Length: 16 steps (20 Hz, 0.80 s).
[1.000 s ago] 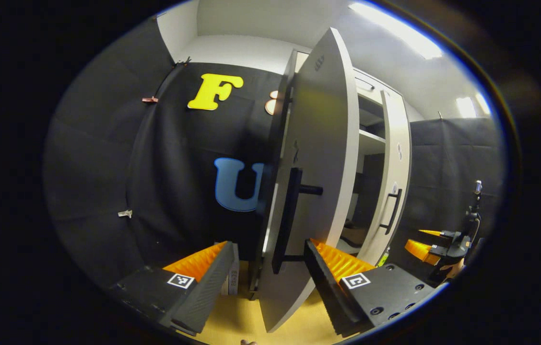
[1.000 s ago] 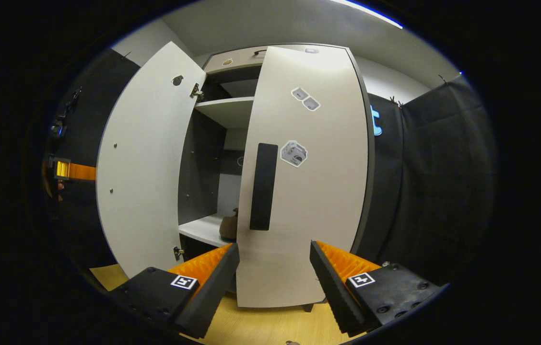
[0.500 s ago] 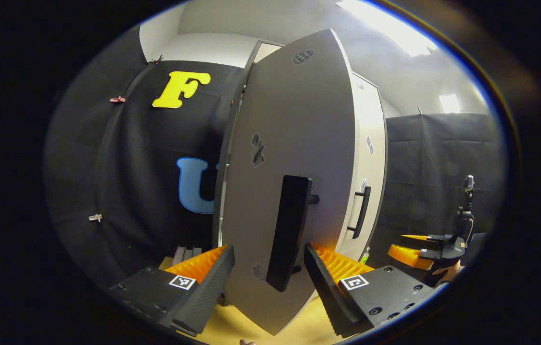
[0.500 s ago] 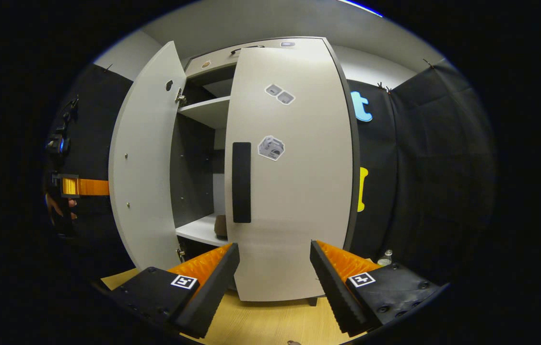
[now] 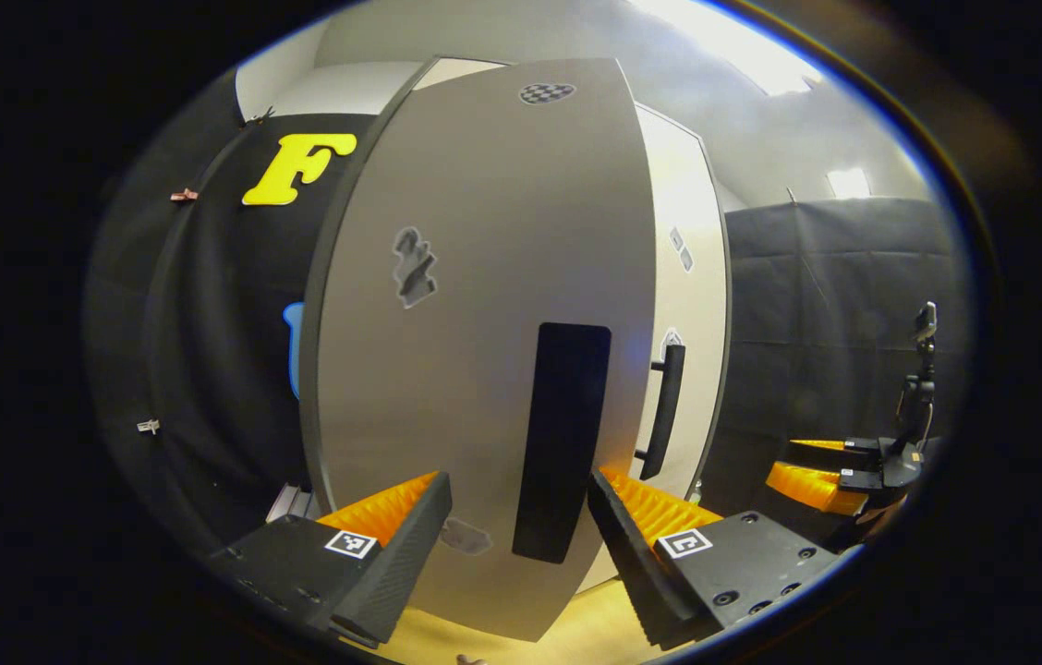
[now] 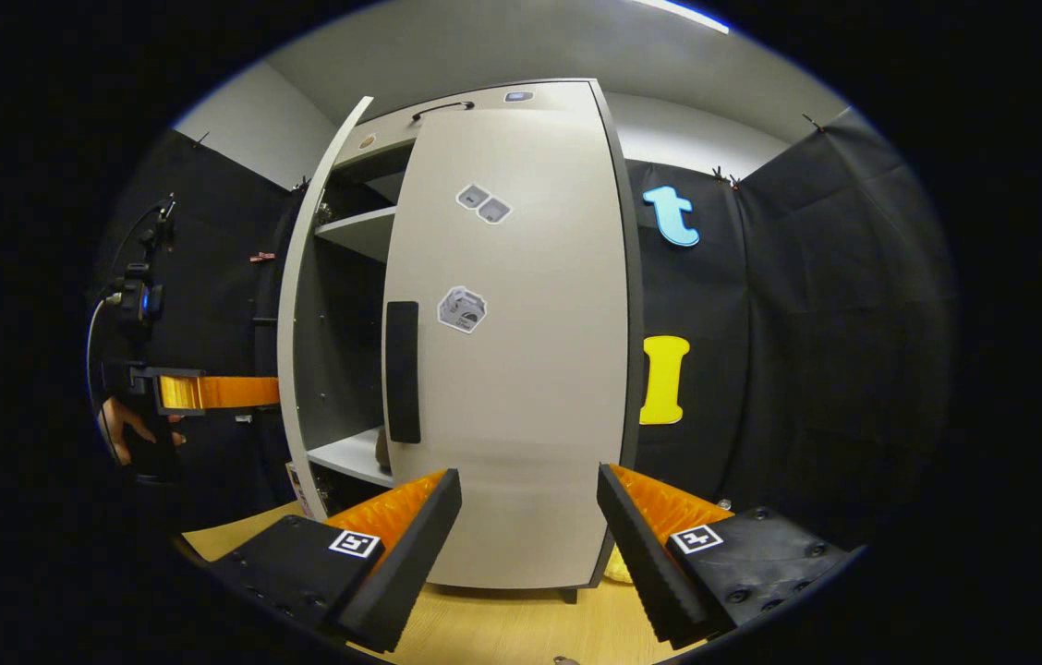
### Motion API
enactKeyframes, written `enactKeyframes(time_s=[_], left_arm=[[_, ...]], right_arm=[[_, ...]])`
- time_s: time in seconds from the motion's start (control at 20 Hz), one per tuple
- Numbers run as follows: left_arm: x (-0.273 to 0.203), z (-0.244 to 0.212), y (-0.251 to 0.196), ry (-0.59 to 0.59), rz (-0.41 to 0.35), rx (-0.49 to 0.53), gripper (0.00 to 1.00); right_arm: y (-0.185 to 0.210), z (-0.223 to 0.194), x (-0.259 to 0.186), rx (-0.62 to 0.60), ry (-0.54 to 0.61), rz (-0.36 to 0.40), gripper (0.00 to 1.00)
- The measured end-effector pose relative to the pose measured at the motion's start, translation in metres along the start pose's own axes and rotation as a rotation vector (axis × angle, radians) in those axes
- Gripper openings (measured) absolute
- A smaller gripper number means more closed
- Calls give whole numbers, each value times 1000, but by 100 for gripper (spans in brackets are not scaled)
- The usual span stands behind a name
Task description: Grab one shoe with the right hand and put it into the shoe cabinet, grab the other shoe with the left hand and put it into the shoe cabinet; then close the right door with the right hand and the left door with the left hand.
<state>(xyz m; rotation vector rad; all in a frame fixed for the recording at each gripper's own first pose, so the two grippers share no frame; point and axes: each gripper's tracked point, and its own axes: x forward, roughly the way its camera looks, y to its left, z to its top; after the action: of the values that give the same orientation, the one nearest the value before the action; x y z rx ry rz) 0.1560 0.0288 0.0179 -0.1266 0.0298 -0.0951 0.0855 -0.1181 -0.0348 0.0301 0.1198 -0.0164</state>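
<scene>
The left gripper (image 5: 518, 517) is spread against the shoe cabinet's left door (image 5: 484, 277), which stands ajar; the right gripper (image 6: 528, 517), also spread, faces the closed right door (image 6: 521, 369); possibly a shoe (image 6: 383, 450) sits on the cabinet's shelf

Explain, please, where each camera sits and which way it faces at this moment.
Left gripper view: rides on the left gripper, close to the left door and its handle; jaws open.
Right gripper view: rides on the right gripper, facing the shut right door from farther back; jaws open; a hand at the left edge.
Shared: both doors; each view catches the other gripper.
</scene>
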Motion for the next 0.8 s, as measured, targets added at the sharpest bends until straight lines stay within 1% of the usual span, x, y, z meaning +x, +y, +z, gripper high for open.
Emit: enactKeyframes(time_s=[0.2, 0.4, 0.45, 0.6, 0.7, 0.75, 0.8], left_arm=[[18, 1, -6, -5, 61, 76, 95], [37, -1, -10, -4, 119, 124, 95], [43, 1, -10, -10, 130, 131, 92], [54, 2, -10, -11, 156, 141, 94], [51, 1, -10, -12, 172, 137, 93], [47, -1, -11, -7, 171, 131, 94], [42, -1, -14, -4, 169, 127, 94]], right_arm=[[-18, -4, -5, 4, 17, -5, 98], [-18, -4, -3, 19, 22, 14, 98], [-16, -3, -4, 22, 21, 21, 98], [-8, 1, -8, 32, 20, 39, 98], [0, 6, -13, 34, 12, 50, 98], [4, 9, -16, 33, 6, 56, 98], [9, 12, -18, 32, 1, 60, 98]])
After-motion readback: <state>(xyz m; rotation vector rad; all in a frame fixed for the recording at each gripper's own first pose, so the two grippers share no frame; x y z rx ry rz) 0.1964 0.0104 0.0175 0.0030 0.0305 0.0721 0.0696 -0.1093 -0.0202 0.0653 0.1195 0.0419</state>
